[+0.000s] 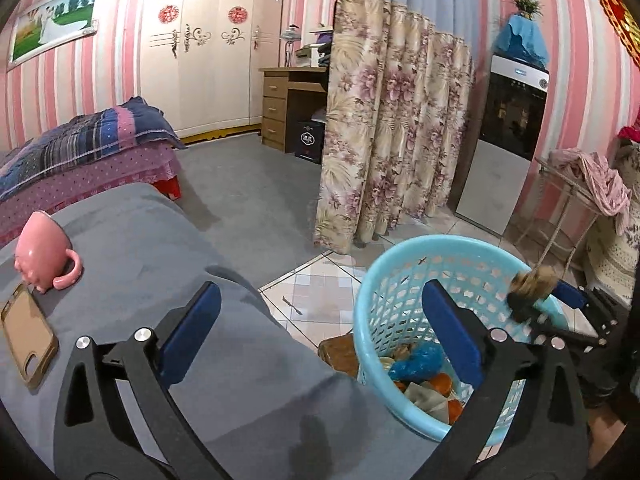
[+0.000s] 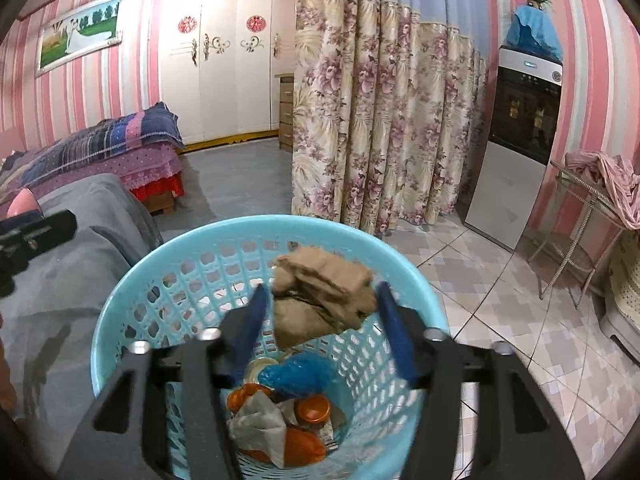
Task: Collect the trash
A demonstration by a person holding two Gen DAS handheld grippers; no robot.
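- Left wrist view: left gripper [image 1: 320,332], black arms with blue pads, spread wide and empty, over grey cloth-covered surface [image 1: 160,248].
- Basket [image 1: 460,280], pale blue plastic lattice, round rim, at 4 o'clock; blue bag [image 1: 416,360] and orange items inside.
- Brown wad [image 1: 534,280] at 3 o'clock, above basket rim, at tips of right gripper [image 1: 540,300]; blurred, so whether the pads touch it cannot be told here.
- Pink mug [image 1: 42,256], glossy ceramic, upturned, at 9 o'clock; phone case [image 1: 26,340], tan and flat, just beside it.
- Right wrist view: right gripper [image 2: 320,312] with jaws parted, pads apart from crumpled brown paper [image 2: 320,300], which hangs between them over basket [image 2: 160,264].
- Judged step: dropping the wad. Keep jaws centred over the opening, well inside the rim, so light paper falls in and not onto tiled floor [image 2: 480,280].
- Contents at 6 o'clock: blue crinkled bag [image 2: 296,372], orange lid [image 2: 316,408], grey rag [image 2: 260,428].
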